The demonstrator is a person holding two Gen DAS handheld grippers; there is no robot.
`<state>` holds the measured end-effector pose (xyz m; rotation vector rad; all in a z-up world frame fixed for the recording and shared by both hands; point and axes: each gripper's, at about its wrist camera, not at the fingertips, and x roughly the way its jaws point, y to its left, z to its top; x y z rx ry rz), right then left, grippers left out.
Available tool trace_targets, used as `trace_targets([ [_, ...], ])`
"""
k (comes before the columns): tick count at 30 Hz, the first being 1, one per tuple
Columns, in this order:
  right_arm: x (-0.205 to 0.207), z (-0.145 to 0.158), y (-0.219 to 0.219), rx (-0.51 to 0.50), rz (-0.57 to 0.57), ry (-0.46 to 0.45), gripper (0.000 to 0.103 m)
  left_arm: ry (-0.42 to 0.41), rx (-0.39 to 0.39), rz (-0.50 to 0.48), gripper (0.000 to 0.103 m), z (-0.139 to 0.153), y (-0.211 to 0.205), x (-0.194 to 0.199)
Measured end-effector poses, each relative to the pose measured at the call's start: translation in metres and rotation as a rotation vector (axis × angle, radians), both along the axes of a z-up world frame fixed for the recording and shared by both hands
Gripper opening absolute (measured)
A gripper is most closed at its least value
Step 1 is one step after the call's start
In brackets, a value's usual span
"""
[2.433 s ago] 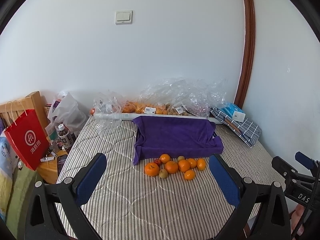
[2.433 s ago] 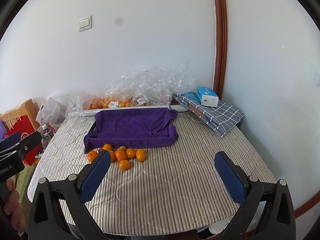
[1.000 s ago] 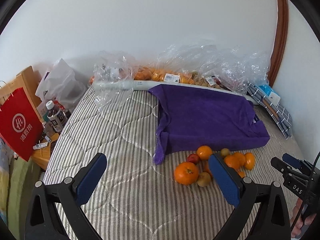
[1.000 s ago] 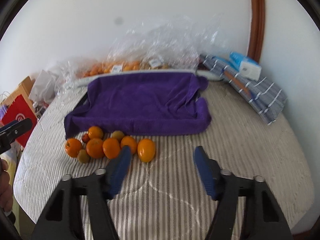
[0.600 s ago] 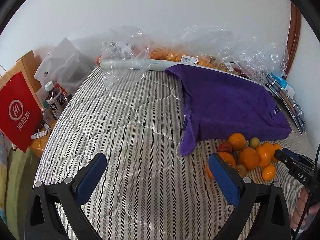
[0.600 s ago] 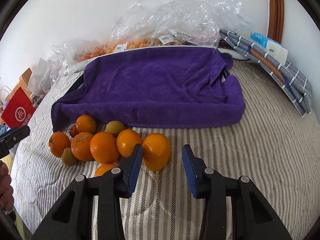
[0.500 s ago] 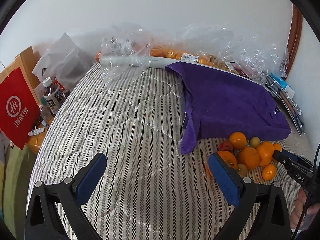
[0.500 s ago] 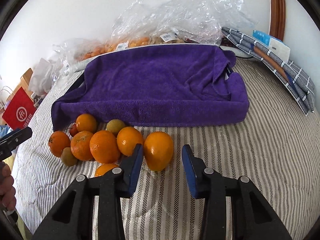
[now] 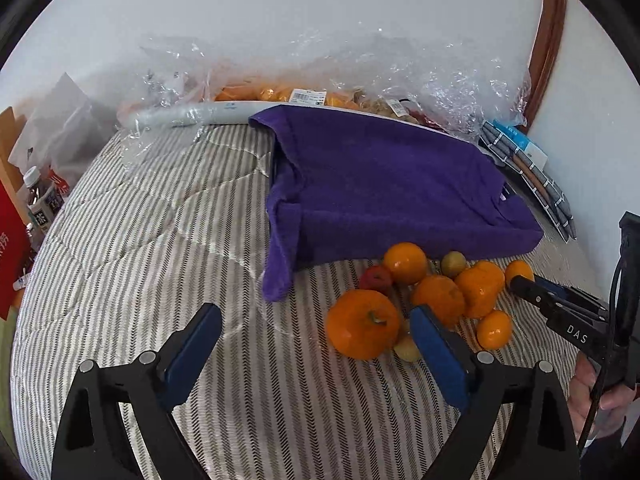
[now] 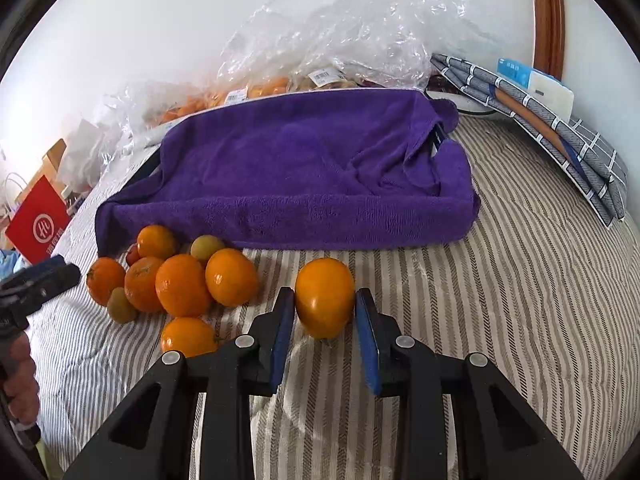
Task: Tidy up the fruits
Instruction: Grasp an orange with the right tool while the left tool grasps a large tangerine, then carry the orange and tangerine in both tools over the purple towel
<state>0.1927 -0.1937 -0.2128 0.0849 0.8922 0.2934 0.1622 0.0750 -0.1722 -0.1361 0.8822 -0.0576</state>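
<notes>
My right gripper (image 10: 325, 330) is shut on an orange (image 10: 325, 297), held just above the striped cloth, right of the fruit pile (image 10: 182, 280). The pile holds several oranges, small green fruits and a red one, in front of a tray draped in a purple towel (image 10: 296, 168). In the left wrist view my left gripper (image 9: 316, 348) is open and empty, low over the cloth, with a large orange (image 9: 363, 323) just inside its right finger. The pile (image 9: 440, 292) and towel tray (image 9: 392, 184) lie beyond it. The right gripper (image 9: 560, 304) shows at the right edge.
Plastic bags of fruit (image 10: 320, 48) line the wall behind the tray. A folded checked cloth with a blue box (image 10: 532, 92) lies at the back right. A red paper bag (image 10: 38, 220) and bottles (image 9: 40, 204) stand off the left edge.
My right gripper has closed on the rightmost orange and drawn it away from the pile. My left gripper has moved right and closer to the pile, still open.
</notes>
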Motion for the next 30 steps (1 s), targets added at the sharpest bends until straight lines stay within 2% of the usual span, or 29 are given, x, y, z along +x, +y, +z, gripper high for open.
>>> trace_targets([
  [3, 0.003, -0.003, 0.001, 0.0, 0.003, 0.004, 0.032, 0.034, -0.011, -0.014, 0.075, -0.008, -0.004, 0.007],
  [5, 0.005, -0.005, 0.003, -0.003, 0.011, 0.003, 0.032, 0.036, -0.027, -0.03, 0.074, -0.012, -0.006, 0.009],
  [8, 0.009, -0.005, 0.003, 0.011, 0.016, 0.006, 0.032, 0.028, -0.049, -0.036, 0.064, -0.014, -0.007, 0.009],
  [10, 0.01, -0.005, 0.003, 0.014, 0.016, 0.007, 0.032, 0.034, -0.102, -0.053, 0.048, -0.015, -0.005, 0.009],
  [12, 0.008, -0.005, 0.003, 0.01, 0.019, 0.003, 0.032, 0.044, -0.145, -0.069, 0.041, -0.014, -0.004, 0.009],
  [16, 0.001, 0.0, 0.002, 0.007, 0.021, -0.022, 0.032, 0.032, -0.12, -0.058, 0.041, -0.011, -0.003, 0.003],
  [20, -0.008, 0.005, -0.003, 0.026, 0.005, -0.022, 0.032, 0.031, -0.134, -0.028, 0.04, -0.005, 0.005, -0.006],
  [30, -0.038, 0.04, -0.006, 0.017, -0.012, -0.057, 0.031, -0.004, -0.129, 0.012, 0.04, 0.027, 0.013, -0.034],
])
